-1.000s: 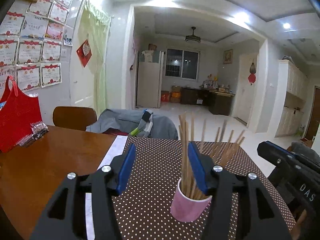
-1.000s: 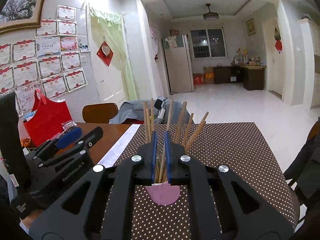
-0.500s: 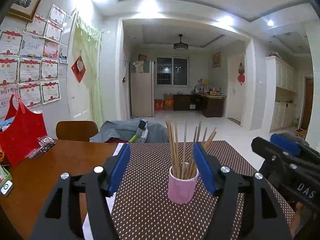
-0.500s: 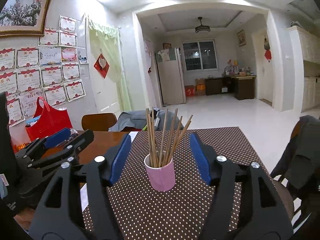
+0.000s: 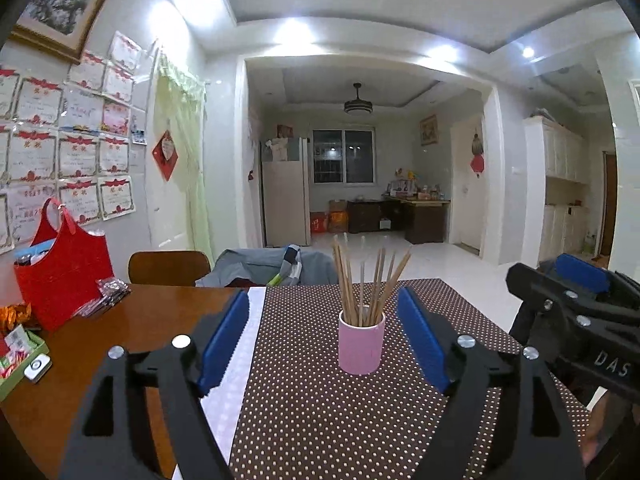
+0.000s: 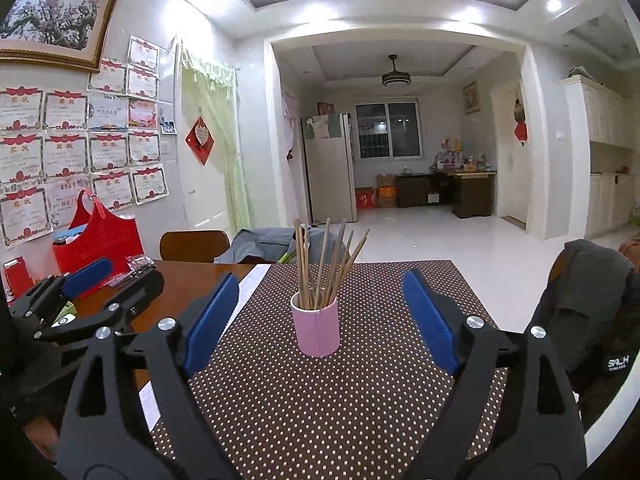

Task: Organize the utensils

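Observation:
A pink cup (image 5: 361, 341) holding several wooden chopsticks (image 5: 372, 288) stands upright on the brown dotted tablecloth (image 5: 320, 412). The cup also shows in the right wrist view (image 6: 316, 328) with its chopsticks (image 6: 324, 264). My left gripper (image 5: 324, 340) is open and empty, a little back from the cup. My right gripper (image 6: 316, 320) is open and empty, also back from the cup. Each gripper shows in the other's view, the right one (image 5: 576, 300) at the right edge and the left one (image 6: 92, 292) at the left.
A red bag (image 5: 64, 264) and small packets (image 5: 106, 294) sit on the bare wood table (image 5: 120, 332) at left, with a green box (image 5: 20, 356) at its edge. A wooden chair (image 5: 168, 268) with a grey garment (image 5: 272, 264) stands behind. A dark jacket (image 6: 592, 300) hangs at right.
My right gripper was shut among the chopsticks over the cup; it has opened and drawn back. My left gripper has also pulled back from the cup. The cup stays put.

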`<state>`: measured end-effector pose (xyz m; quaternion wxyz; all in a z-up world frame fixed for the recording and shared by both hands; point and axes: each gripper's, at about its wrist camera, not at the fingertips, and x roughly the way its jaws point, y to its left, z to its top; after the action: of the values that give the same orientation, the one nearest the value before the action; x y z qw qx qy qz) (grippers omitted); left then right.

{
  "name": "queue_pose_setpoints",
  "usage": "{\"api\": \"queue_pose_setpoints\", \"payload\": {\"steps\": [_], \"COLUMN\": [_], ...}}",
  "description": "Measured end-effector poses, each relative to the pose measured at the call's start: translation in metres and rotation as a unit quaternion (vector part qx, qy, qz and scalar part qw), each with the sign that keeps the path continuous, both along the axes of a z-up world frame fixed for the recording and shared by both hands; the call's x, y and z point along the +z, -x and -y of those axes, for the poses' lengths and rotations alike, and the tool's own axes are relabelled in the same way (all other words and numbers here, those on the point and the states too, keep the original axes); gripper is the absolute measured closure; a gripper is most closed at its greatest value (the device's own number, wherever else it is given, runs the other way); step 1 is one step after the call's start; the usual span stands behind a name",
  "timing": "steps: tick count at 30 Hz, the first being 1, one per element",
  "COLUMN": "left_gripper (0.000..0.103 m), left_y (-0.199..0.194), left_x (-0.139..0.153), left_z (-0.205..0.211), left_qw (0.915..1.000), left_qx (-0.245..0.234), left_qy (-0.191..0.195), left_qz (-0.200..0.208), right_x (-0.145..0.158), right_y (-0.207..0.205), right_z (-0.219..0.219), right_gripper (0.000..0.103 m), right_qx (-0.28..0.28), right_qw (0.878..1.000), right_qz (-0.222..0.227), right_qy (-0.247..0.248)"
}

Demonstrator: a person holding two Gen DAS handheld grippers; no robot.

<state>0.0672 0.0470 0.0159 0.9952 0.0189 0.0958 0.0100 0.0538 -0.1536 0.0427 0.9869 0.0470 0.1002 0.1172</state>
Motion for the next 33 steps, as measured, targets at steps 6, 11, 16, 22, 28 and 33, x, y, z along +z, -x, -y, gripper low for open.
{"api": "queue_pose_setpoints", "payload": {"steps": [6,11,16,22,28,33], "left_gripper": [0.027,0.026,0.025,0.025,0.025,0.025], "left_y": [0.027,0.044,0.050,0.049,0.046,0.043], "left_x": [0.008,0.008,0.005,0.002,0.002,0.002], "left_z": [0.002,0.009,0.016,0.018,0.016,0.014], "left_qw": [0.9996,0.9988,0.9985,0.9986,0.9987,0.9988], "left_qx": [0.005,-0.008,-0.015,-0.019,-0.021,-0.022], "left_qy": [0.006,-0.001,-0.008,-0.007,-0.001,0.002], "left_qz": [0.026,0.048,0.053,0.049,0.045,0.044], "right_x": [-0.002,-0.004,-0.006,-0.008,-0.010,-0.011], "right_y": [0.033,0.047,0.053,0.055,0.054,0.053], "right_z": [-0.001,-0.004,-0.001,0.003,0.007,0.009], "right_gripper": [0.011,0.009,0.008,0.008,0.008,0.008], "right_qx": [-0.022,-0.031,-0.037,-0.037,-0.038,-0.039], "right_qw": [0.999,0.998,0.997,0.998,0.998,0.998], "right_qz": [0.033,0.052,0.059,0.053,0.052,0.051], "right_qy": [0.008,0.021,0.024,0.026,0.023,0.020]}}
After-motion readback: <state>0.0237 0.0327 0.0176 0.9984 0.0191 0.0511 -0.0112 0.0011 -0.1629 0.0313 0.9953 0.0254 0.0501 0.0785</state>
